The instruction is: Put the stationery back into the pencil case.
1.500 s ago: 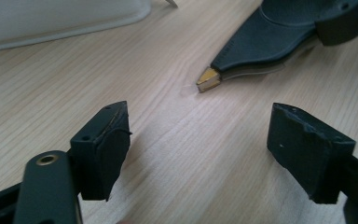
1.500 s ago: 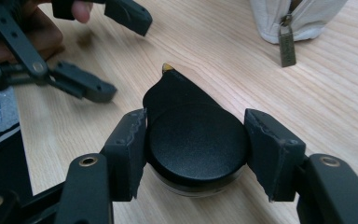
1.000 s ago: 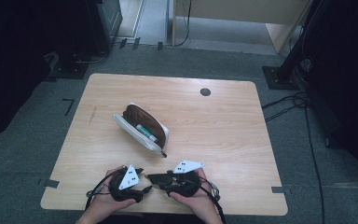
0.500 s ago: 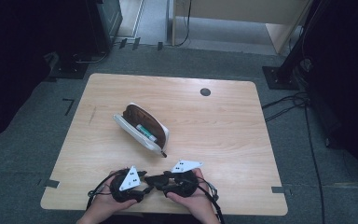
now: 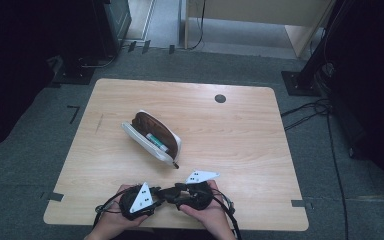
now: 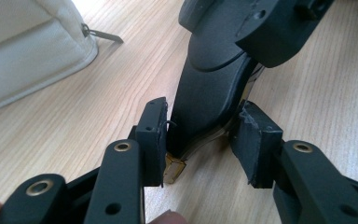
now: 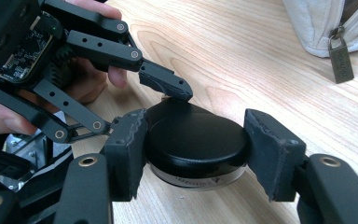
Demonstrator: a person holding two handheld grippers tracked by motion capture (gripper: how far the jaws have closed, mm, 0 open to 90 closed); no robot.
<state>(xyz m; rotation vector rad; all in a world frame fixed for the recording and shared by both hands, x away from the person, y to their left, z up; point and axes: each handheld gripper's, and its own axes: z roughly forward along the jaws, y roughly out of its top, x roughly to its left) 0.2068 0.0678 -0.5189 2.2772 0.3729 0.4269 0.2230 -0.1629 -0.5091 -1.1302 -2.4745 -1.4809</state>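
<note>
**Round black compact gripped from two sides**

While the right gripper [image 7: 193,158] is clamped on the round black compact [image 7: 196,142] just above the wooden table [image 5: 240,125], the same compact [image 6: 209,93] is flanked by the left gripper [image 6: 205,140]. Its jaws have just been closing, and one pad [image 7: 165,86] is seen touching the lid's far edge; whether both pads press cannot be told. Both grippers are held near the table's front edge, with the open white pouch [image 5: 152,136] lying behind them, apart.
</note>
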